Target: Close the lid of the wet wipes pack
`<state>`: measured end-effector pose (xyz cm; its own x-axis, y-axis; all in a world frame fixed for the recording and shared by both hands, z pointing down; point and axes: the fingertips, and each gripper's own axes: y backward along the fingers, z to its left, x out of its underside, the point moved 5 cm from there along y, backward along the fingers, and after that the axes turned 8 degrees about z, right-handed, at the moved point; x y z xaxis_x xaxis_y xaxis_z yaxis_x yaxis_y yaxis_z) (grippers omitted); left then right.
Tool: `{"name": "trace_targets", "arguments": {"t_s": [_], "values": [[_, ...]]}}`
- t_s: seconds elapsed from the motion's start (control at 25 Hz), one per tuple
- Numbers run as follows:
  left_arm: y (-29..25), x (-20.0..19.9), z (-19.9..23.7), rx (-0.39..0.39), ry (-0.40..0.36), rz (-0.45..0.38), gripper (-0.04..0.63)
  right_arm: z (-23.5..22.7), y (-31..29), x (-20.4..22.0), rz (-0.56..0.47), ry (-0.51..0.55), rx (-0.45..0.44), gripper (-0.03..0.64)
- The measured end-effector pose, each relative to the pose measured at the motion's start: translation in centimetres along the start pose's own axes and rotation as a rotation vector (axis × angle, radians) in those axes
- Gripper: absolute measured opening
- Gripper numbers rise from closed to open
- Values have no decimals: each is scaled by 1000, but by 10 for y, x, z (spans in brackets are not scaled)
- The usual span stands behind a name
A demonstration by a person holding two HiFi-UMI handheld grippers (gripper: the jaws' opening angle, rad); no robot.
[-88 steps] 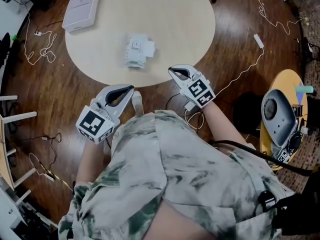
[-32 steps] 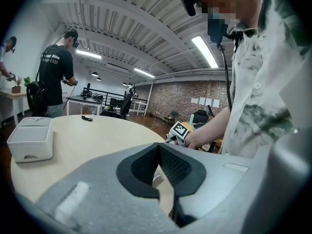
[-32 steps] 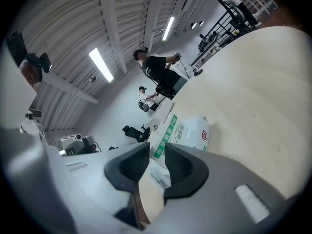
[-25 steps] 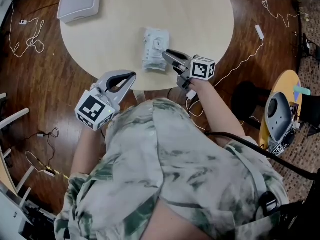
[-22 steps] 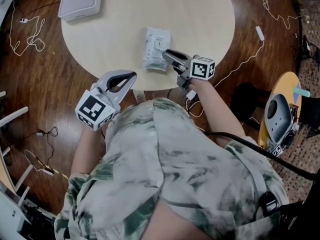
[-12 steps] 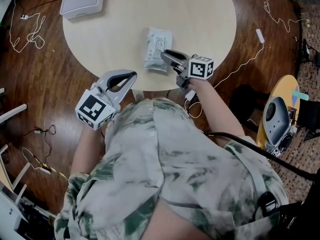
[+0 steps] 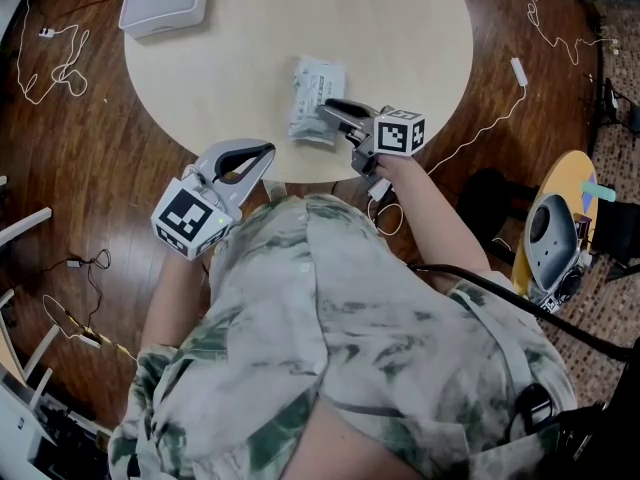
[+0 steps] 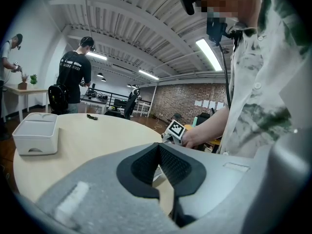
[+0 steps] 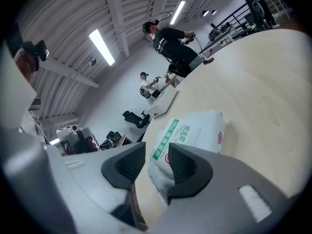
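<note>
The right hand-held gripper point(image 7: 327, 109), jaws just opened, covers the near corner of the wet wipes pack point(image 7: 314, 86), whose edge shows between them, unpressed. The pack's lid is too small to judge. The top edge crops the white tray point(image 7: 165, 8).

white wet wipes pack point(image 7: 316, 98) w/ green label — flat, lid down, nr table point(image 7: 400, 18) edge

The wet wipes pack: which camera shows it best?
The right gripper view: the wet wipes pack fills its middle, green label visible. The head view shows it small, from above; the left gripper view hardly shows it.
</note>
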<state>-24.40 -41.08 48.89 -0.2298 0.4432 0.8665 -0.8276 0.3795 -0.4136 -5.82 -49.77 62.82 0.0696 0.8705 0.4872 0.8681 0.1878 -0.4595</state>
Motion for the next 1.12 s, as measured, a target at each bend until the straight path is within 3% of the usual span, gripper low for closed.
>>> {"name": "trace_targets", "arguments": {"t_s": [0.28,0.48,0.84,1.12], "values": [[2,3,6,-3,10,-3,0,-5,-12,-5,27,11,39,119],[2,2,6,-6,9,-3,0,-12,-12,-6,67,31,138,3],[-4,-1,10,9,7,3,0,-7,-22,-9,204,108,284,3],[-10,-1,9,25,1,10,0,-3,-31,-15,373,150,383,5]]}}
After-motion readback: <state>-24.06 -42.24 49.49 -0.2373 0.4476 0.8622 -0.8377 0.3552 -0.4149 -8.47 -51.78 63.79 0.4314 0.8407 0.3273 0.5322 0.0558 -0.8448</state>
